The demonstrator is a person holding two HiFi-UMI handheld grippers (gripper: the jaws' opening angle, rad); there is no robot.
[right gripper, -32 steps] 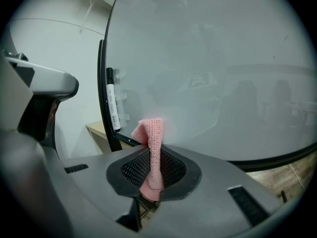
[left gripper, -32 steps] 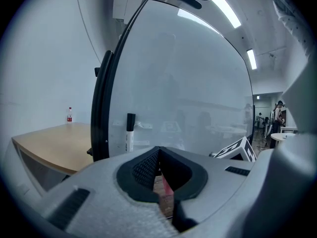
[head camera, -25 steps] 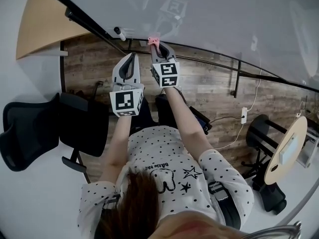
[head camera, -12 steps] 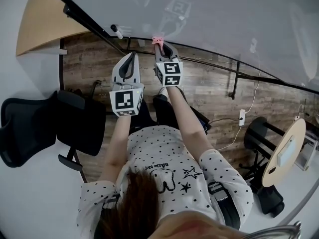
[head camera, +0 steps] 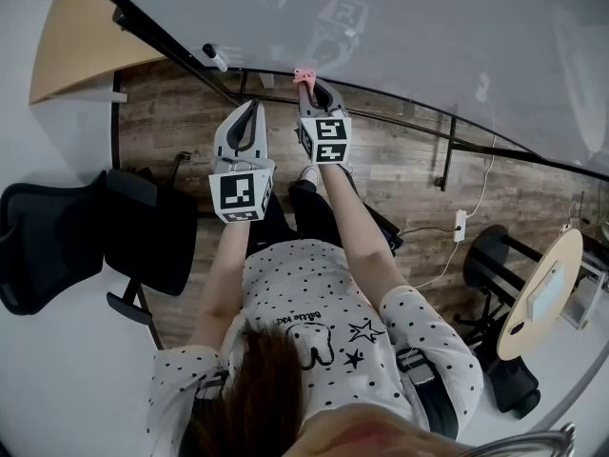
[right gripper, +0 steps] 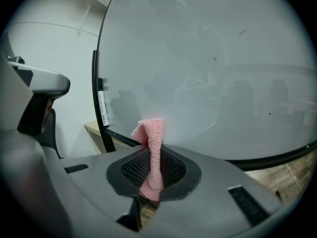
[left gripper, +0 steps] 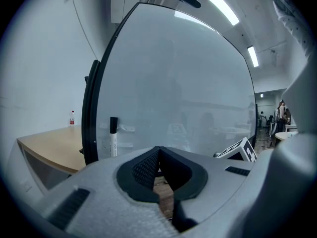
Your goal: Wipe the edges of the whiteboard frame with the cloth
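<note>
Moved: since a second ago the right gripper has slid a touch to the right along the bottom of the whiteboard. The left gripper hasn't budged.
Count: two grippers, one cloth, one whiteboard, one marker, one black chair off to the left.
Cloth: a pink knit cloth bunched into a narrow strip, sitting right at the lower edge of the black frame.
Cloth direction: its long axis runs along the jaws. The free end pokes out past the tips toward the board and flops a bit to the left.
Right fingers: clamped tight on the cloth.
Left fingers: pressed together with nothing in them, held short of the board, just beside the right gripper.
Marker: standing upright by the frame's left edge.
</note>
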